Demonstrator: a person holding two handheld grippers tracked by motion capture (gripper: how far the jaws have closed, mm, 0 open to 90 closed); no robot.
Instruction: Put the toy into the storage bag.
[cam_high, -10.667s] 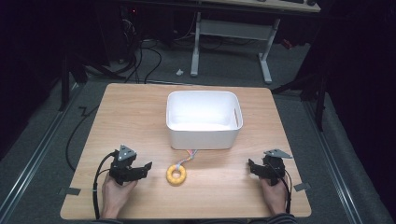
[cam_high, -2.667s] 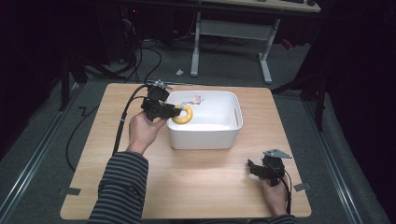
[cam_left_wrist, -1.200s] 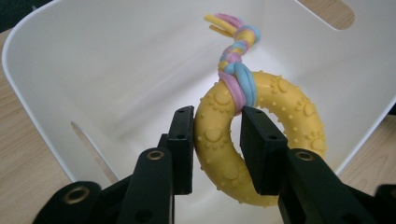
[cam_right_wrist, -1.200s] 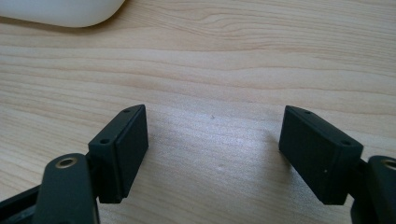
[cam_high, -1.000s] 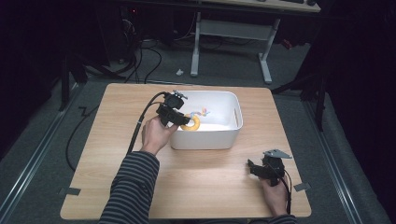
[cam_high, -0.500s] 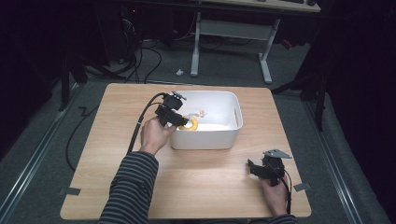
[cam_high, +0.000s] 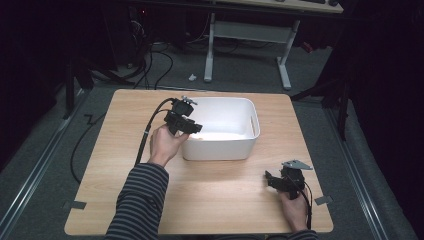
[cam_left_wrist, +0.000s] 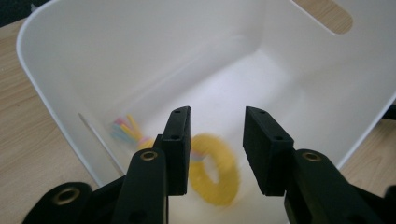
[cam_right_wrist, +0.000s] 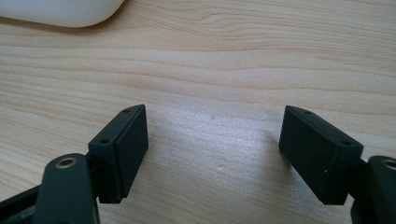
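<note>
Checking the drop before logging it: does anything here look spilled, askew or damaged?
Nothing stands out. The yellow ring is inside the white bin, blurred, below the left gripper, whose jaws have just been opening.

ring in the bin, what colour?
Yellow ring, with multicoloured strands at one side, blurred inside the white bin. Clearest in the left gripper view.

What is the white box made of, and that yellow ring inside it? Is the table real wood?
The white box looks like smooth, slightly glossy plastic. The yellow ring is blurred; it looks matte, perhaps rubber or foam. The table shows wood grain, though it could be printed laminate.
</note>
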